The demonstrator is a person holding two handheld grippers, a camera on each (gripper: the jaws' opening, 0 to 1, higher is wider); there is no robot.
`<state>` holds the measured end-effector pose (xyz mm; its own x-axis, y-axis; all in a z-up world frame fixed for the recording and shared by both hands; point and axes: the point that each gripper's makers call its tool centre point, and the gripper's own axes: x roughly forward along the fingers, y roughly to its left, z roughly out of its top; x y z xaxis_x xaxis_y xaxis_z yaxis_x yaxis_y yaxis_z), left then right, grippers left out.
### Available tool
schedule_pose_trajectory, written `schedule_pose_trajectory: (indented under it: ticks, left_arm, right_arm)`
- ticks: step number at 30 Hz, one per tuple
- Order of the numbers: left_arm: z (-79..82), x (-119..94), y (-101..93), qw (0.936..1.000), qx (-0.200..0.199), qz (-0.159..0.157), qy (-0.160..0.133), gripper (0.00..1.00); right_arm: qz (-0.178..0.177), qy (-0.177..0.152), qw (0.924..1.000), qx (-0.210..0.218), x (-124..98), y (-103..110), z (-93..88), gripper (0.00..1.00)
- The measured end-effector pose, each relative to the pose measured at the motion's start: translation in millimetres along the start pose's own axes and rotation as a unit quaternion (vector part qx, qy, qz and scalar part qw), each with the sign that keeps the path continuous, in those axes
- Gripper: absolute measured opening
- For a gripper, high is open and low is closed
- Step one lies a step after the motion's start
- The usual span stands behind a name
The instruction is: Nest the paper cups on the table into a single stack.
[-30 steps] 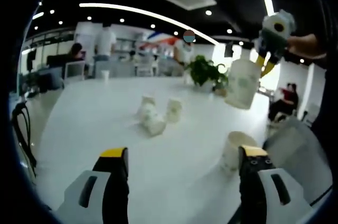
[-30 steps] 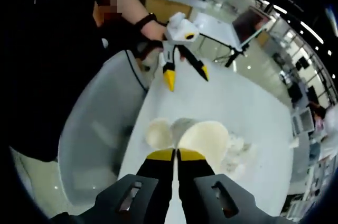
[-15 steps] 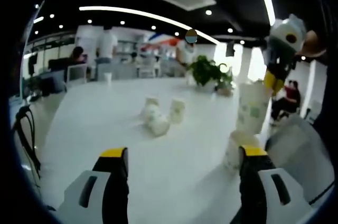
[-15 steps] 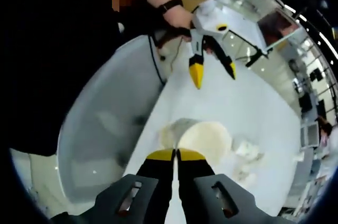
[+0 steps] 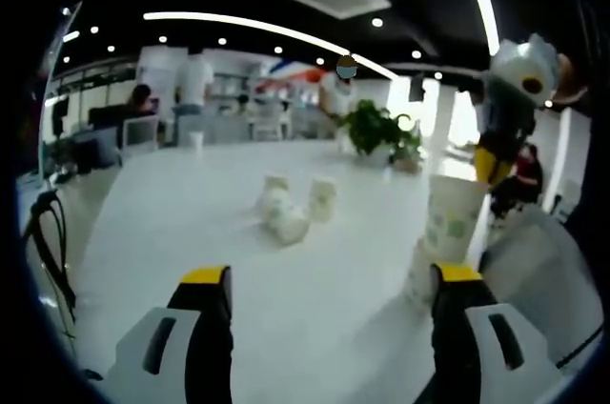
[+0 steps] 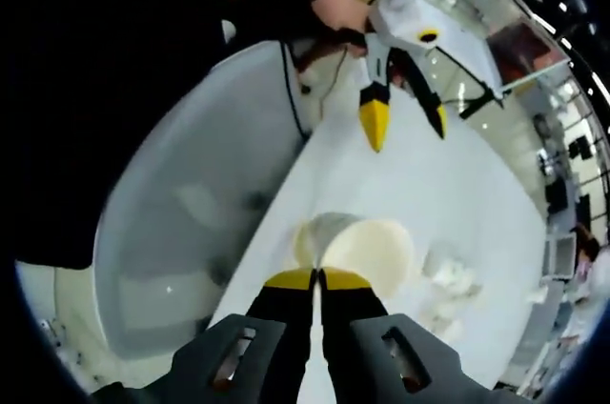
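My right gripper [image 6: 317,278] pinches the rim of a paper cup [image 5: 451,217], jaws pressed together on it. The cup stands upright, mouth up, its base sinking into a second cup [image 5: 419,275] on the white table [image 5: 219,223]. My left gripper [image 5: 324,275] is spread wide. 3 more cups [image 5: 286,209] cluster mid-table.

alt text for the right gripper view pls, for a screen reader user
The right gripper, jaws shut on the rim of a paper cup, holds it just over a second cup standing near the edge of a white table. Beyond, the left gripper hangs open in a person's hand, and a loose cluster of cups lies further along the table.
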<state>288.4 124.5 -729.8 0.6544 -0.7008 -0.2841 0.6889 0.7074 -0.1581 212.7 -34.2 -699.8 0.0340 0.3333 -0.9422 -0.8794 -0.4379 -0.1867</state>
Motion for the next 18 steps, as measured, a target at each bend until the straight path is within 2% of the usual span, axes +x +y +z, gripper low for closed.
schedule_pose_trajectory:
  ticks: [13, 18]
  left_arm:
    - [-4.1, -1, 0.1, 1.0, -0.007, 0.001, 0.003, 0.83]
    - [-4.8, -2, 0.3, 1.0, -0.008, 0.002, 0.004, 0.83]
  right_arm:
    - [0.015, 0.015, 0.9997, -0.012, 17, 8, -6.1, 0.0]
    - [0.019, 0.018, 0.9996, -0.004, 25, 6, -8.3, 0.0]
